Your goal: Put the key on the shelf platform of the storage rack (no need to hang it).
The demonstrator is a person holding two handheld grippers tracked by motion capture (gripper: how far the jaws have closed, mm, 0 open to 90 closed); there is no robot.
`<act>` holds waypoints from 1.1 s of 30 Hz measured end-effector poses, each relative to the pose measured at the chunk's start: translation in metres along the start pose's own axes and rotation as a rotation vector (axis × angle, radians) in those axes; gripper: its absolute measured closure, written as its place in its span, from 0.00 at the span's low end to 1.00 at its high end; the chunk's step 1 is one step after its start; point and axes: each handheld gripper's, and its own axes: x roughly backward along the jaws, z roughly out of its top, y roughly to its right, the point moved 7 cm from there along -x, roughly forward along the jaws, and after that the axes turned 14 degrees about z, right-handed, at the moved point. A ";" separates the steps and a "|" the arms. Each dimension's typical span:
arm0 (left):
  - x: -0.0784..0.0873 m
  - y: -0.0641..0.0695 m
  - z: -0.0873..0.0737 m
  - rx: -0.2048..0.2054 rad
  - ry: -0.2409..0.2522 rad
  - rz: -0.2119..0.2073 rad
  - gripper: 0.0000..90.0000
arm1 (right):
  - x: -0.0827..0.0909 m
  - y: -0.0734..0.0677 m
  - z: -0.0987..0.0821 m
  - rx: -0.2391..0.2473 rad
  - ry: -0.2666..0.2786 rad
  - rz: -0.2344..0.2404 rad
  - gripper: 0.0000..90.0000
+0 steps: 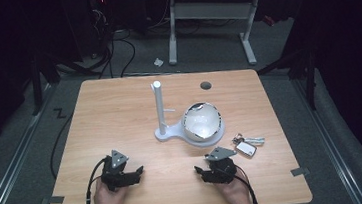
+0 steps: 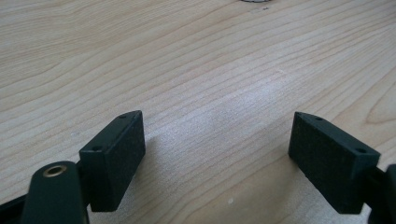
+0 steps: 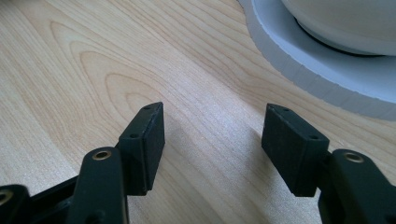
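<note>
Two tongs sit low over the wooden table (image 1: pixel 120 113), one in each of our hands. We hold the left gripper (image 1: pixel 136 172) near the front left part of the table, and its two black jaws stand wide apart with nothing between them. In the left gripper view we see only bare wood in the gap of the left gripper (image 2: pixel 217 154). We hold the right gripper (image 1: pixel 199 172) near the front middle, and its two jaws are also spread open and hold nothing. In the right gripper view, the right gripper (image 3: pixel 212 144) points at the white stand (image 3: pixel 327 79), which lies just ahead of its jaws but does not touch them. We count one white stand (image 1: pixel 172 132) in the middle of the table, with one tall white post (image 1: pixel 159 106) standing upright on it. One round bowl (image 1: pixel 202 121) rests on the wide round end of the stand. One bunch of keys (image 1: pixel 247 144) lies on the table to the right of the bowl, close to our right hand (image 1: pixel 235 189). One small dark hole (image 1: pixel 205 85) shows near the far edge of the table. Our left hand (image 1: pixel 109 202) comes in from the bottom edge.
</note>
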 end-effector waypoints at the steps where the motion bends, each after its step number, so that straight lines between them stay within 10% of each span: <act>1: 0.000 0.000 0.000 0.000 0.000 0.000 0.21 | 0.000 0.000 0.000 0.000 -0.001 -0.002 0.43; 33: 0.000 0.000 0.000 0.000 0.000 0.000 0.21 | 0.002 0.001 -0.002 -0.003 -0.003 0.000 0.42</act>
